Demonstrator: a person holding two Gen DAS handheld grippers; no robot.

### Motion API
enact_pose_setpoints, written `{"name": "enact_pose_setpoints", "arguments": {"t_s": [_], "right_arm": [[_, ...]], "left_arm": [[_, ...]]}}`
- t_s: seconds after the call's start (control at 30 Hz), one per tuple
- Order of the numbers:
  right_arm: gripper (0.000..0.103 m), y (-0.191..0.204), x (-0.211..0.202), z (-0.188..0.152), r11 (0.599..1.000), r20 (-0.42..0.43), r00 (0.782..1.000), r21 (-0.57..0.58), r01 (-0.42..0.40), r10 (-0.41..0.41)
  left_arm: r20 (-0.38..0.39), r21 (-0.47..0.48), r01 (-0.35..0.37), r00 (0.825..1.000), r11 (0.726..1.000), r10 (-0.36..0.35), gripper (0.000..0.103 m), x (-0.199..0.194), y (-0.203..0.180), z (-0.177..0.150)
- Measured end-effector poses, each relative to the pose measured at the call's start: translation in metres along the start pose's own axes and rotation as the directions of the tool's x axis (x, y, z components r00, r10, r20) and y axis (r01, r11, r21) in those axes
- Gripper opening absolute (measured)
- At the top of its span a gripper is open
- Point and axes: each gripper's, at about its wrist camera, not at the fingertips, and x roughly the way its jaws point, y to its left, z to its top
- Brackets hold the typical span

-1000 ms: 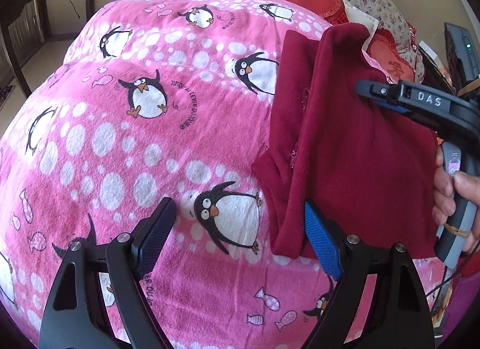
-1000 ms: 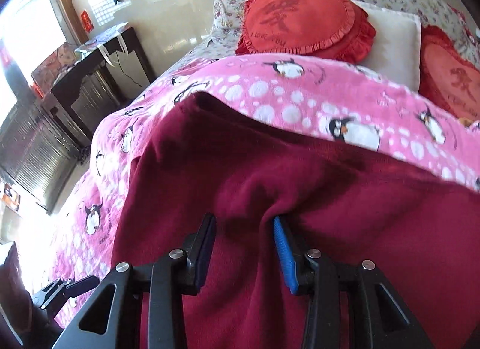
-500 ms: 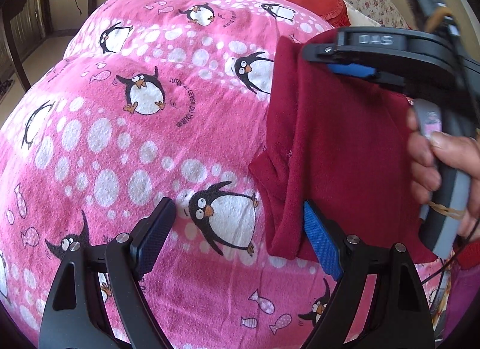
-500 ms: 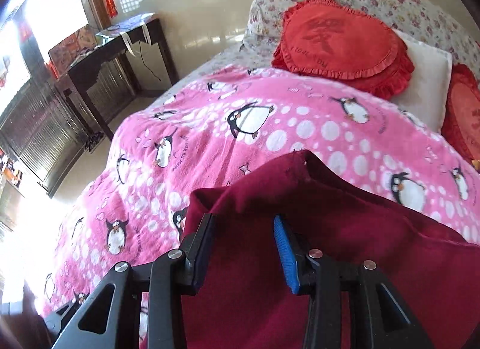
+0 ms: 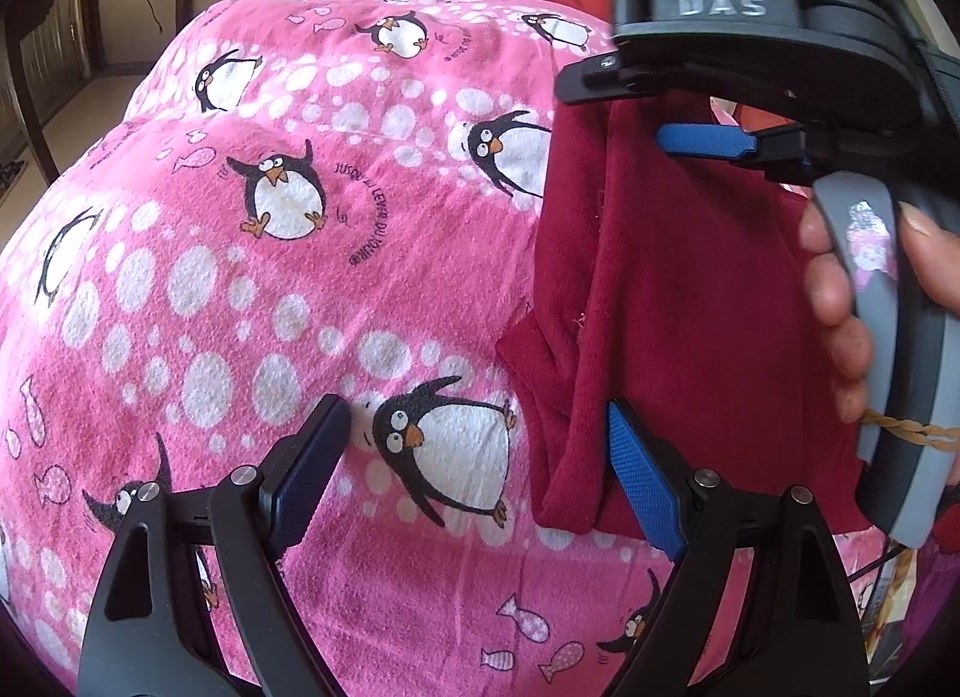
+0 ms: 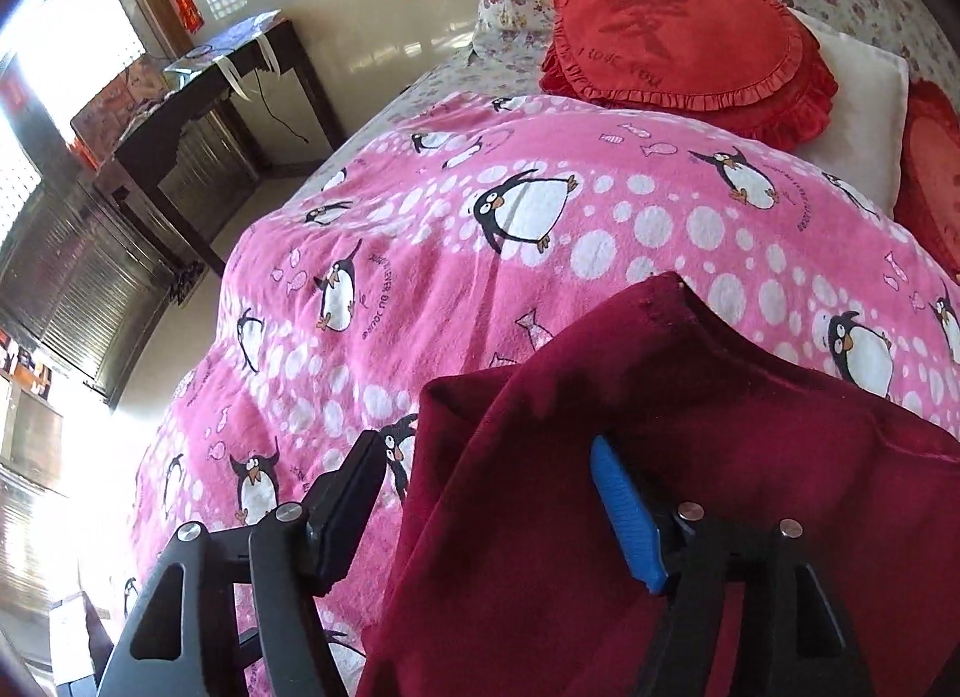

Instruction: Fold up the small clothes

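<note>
A dark red garment (image 5: 690,301) lies folded on the pink penguin blanket (image 5: 270,277), at the right of the left wrist view. My left gripper (image 5: 474,469) is open and empty just above the blanket, its blue right pad (image 5: 642,481) beside the garment's near left corner. My right gripper (image 5: 690,115) shows there side-on over the garment's far edge, its jaws apart. In the right wrist view that gripper (image 6: 486,493) is open, with the garment (image 6: 630,487) draped loosely between and over its pads.
Red frilled heart cushions (image 6: 684,31) and a white pillow (image 6: 852,109) lie at the head of the bed. A dark wooden desk (image 6: 198,91) stands beyond the bed's left side. The blanket spreads wide left of the garment.
My right gripper carried the garment's edge leftward over itself, then opened and let it go. My left gripper stayed in place, open.
</note>
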Motion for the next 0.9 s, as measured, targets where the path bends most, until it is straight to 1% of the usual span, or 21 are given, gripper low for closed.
{"name": "enact_pose_setpoints", "arguments": {"t_s": [0.03,0.1,0.2,0.3,0.43,0.63,0.7,0.73,0.77,0.8,0.87,0.9], "right_arm": [[0.073,0.005,0.003,0.001,0.999,0.001,1.0,-0.02,0.028,-0.028],[0.078,0.012,0.01,0.003,0.996,-0.016,0.997,-0.046,0.073,-0.073],[0.083,0.019,0.02,0.005,0.988,-0.028,0.989,-0.07,0.14,-0.142],[0.086,0.02,0.028,0.005,0.98,-0.033,0.982,-0.084,0.182,-0.185],[0.089,0.025,0.032,0.001,0.969,-0.032,0.975,-0.122,0.215,-0.22],[0.09,0.024,0.035,0.0,0.962,-0.057,0.969,-0.152,0.228,-0.239],[0.086,0.024,0.034,-0.001,0.959,-0.054,0.968,-0.166,0.231,-0.243],[0.074,0.022,0.031,-0.002,0.954,-0.042,0.965,-0.169,0.248,-0.259],[0.065,0.02,0.027,-0.002,0.953,-0.032,0.965,-0.168,0.25,-0.259],[0.063,0.016,0.023,-0.003,0.96,-0.026,0.971,-0.161,0.23,-0.237],[0.051,0.008,0.014,-0.004,0.971,-0.015,0.981,-0.143,0.191,-0.195],[0.047,0.004,0.009,-0.005,0.979,-0.012,0.987,-0.128,0.16,-0.163]], "left_arm": [[0.001,0.0,0.002,1.0,1.0,-0.002,0.086,0.0,0.0,0.0],[0.003,0.0,0.003,1.0,1.0,-0.003,0.086,-0.001,0.001,-0.001],[0.007,0.001,0.004,1.0,1.0,-0.004,0.086,-0.001,0.001,-0.002],[0.01,-0.002,0.007,1.0,1.0,-0.007,0.087,-0.001,0.001,-0.002],[0.009,-0.001,0.008,1.0,1.0,-0.008,0.087,0.0,0.001,-0.002],[0.003,-0.005,0.005,1.0,1.0,-0.005,0.087,0.0,0.001,-0.001],[-0.001,-0.006,0.005,1.0,1.0,-0.005,0.087,0.001,0.001,0.0],[-0.001,-0.008,0.007,1.0,1.0,-0.007,0.087,0.001,0.001,0.002],[-0.001,-0.008,0.008,1.0,1.0,-0.008,0.087,0.001,0.002,0.002],[0.0,-0.008,0.012,1.0,1.0,-0.012,0.087,0.001,0.002,0.004],[0.007,-0.006,0.023,1.0,1.0,-0.023,0.087,0.0,0.001,0.008],[0.012,-0.003,0.032,0.999,0.999,-0.032,0.087,-0.001,0.001,0.011]]}}
